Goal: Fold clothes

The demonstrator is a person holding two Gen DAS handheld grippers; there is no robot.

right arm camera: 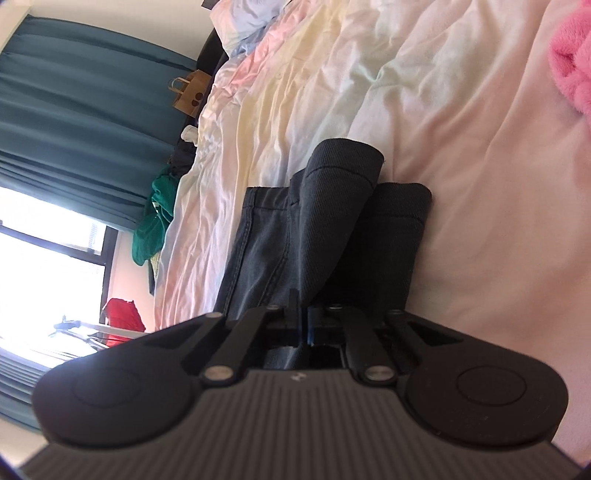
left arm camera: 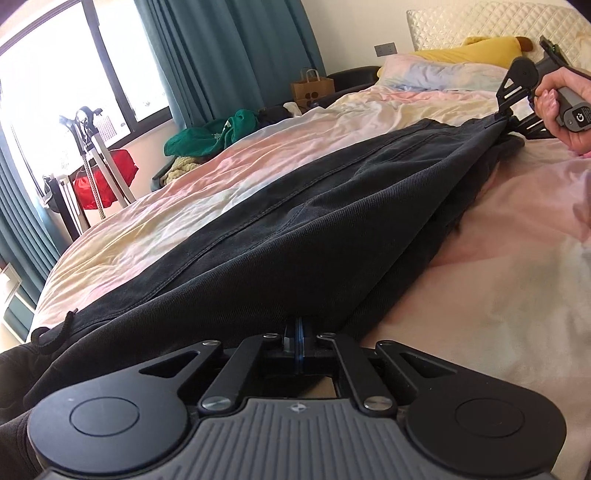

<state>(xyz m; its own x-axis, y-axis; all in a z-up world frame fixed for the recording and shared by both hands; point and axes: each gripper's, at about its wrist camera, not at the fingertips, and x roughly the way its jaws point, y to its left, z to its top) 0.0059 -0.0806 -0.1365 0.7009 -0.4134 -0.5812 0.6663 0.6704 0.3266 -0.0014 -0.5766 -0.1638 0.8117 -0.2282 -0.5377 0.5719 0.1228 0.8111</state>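
Dark grey trousers (left arm camera: 332, 221) lie stretched across the pastel bed sheet (left arm camera: 221, 177). My left gripper (left arm camera: 299, 332) is shut on the near edge of the trousers, lifting the cloth slightly. My right gripper (left arm camera: 498, 116) shows at the far right of the left wrist view, shut on the opposite end of the trousers. In the right wrist view the right gripper (right arm camera: 301, 314) is shut on the trousers (right arm camera: 314, 229), whose leg ends stick out ahead of the fingers. A black drawstring (left arm camera: 51, 334) hangs at the near left.
Pillows (left arm camera: 436, 74) and a quilted headboard (left arm camera: 491, 26) are at the bed's far end. A pink fluffy item (right arm camera: 572, 55) lies on the bed. A green garment (left arm camera: 210, 133), paper bag (left arm camera: 312, 88), red item (left arm camera: 103, 181) and teal curtains (left arm camera: 229, 48) lie beyond the bed.
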